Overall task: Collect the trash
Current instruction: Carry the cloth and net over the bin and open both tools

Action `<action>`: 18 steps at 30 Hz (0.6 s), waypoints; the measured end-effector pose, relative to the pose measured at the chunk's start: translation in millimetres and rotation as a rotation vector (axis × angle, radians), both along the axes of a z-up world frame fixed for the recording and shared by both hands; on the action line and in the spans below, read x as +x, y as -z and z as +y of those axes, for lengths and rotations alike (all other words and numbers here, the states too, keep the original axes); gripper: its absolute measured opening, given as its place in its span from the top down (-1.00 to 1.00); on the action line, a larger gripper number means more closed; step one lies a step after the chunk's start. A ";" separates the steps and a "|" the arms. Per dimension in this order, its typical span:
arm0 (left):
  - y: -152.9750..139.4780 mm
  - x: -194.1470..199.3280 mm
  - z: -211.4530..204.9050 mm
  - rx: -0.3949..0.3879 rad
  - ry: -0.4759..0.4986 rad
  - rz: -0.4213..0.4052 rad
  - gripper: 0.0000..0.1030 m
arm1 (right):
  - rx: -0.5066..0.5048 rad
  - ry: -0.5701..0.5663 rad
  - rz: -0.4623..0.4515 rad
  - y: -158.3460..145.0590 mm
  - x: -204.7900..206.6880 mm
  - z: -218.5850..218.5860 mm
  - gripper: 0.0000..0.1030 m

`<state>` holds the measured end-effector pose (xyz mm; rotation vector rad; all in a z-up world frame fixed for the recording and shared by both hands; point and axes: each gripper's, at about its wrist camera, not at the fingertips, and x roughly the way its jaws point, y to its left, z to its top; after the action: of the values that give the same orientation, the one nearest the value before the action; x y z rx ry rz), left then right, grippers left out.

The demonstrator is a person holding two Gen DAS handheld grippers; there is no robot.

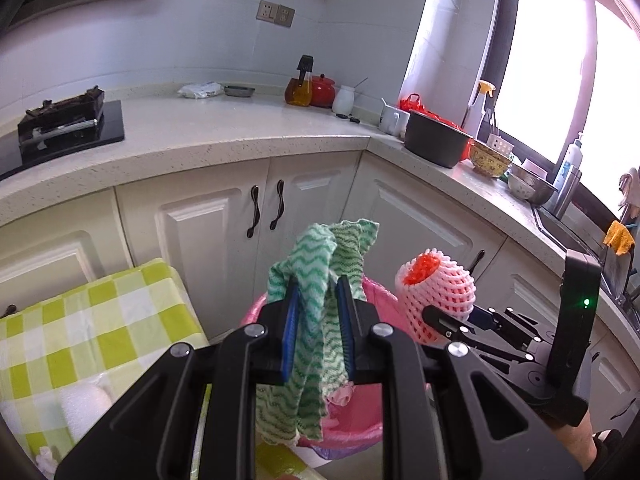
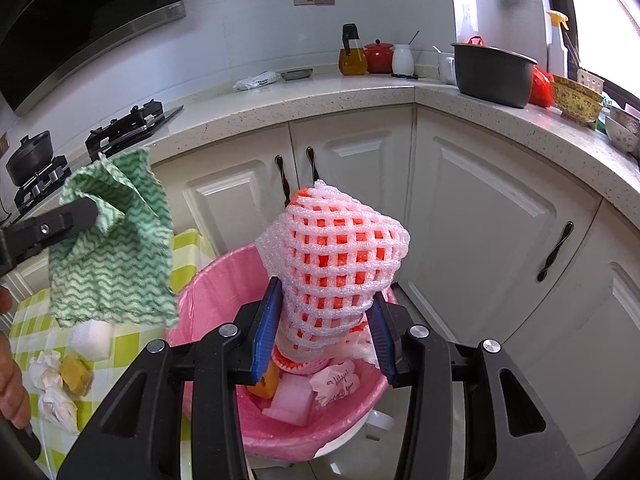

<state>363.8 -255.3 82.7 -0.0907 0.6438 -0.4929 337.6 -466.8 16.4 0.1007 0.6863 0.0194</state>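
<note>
My left gripper [image 1: 318, 292] is shut on a green-and-white wavy cloth [image 1: 316, 264], which hangs from its blue pads over the bin. That pink-lined bin [image 2: 208, 292] stands on the floor below both grippers. My right gripper [image 2: 326, 292] is shut on a pink-white foam fruit net [image 2: 340, 248] with something red-orange inside, held upright above the bin's opening. In the right wrist view the left gripper [image 2: 86, 210] and its cloth [image 2: 116, 248] hang to the left of the net. Foam pieces, crumpled paper and an orange scrap lie in the bin.
A table with a green-checked cover [image 1: 80, 320] stands left of the bin and carries crumpled tissues [image 2: 52, 384], a yellow sponge piece [image 2: 76, 374] and a white foam block [image 2: 90, 338]. White cabinets [image 2: 480, 208] and an L-shaped counter [image 1: 240, 128] lie behind. A hand [image 2: 10, 384] shows at the left edge.
</note>
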 end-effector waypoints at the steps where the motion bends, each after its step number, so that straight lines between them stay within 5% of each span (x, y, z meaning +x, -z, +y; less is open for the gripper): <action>1: 1.7 2.4 -2.0 0.001 0.001 0.003 0.64 | -0.005 0.001 -0.001 -0.1 2.5 -1.3 0.17; 6: 11.2 21.3 -14.5 0.011 0.000 0.025 0.59 | -0.002 0.003 0.004 0.2 15.5 -8.3 0.13; 12: 20.1 33.4 -18.7 0.019 -0.009 0.047 0.17 | -0.005 0.003 0.010 5.6 24.6 -11.2 -0.13; 18: 25.1 29.5 -10.5 0.010 -0.017 0.053 0.17 | -0.001 0.014 0.015 10.3 20.1 -15.6 -0.20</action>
<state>393.3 -265.8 57.7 -0.1000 0.6972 -0.4722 357.7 -482.4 6.1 0.1050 0.7001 0.0049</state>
